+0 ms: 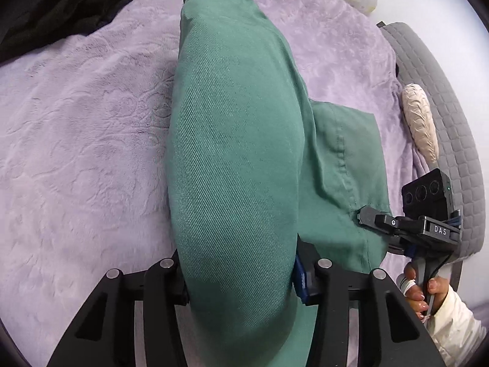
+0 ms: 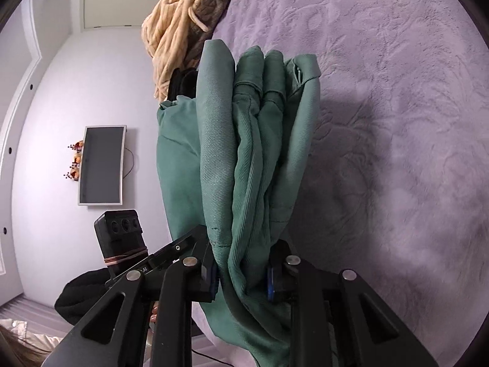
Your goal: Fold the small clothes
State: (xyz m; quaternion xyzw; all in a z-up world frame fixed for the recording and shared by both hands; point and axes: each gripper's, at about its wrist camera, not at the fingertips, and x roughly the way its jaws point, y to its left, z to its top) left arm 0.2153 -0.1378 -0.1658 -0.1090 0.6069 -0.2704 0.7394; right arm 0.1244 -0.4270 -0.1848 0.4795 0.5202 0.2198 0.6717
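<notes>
Green garment (image 1: 235,165) bunched between both grippers above lilac bed (image 1: 85,140): left gripper (image 1: 241,284) clamped on one fold, right gripper (image 2: 243,278) pinching gathered layers.

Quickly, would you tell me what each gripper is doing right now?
Left gripper: closed on the green garment.
Right gripper: closed on a bunched part of the same garment.
</notes>
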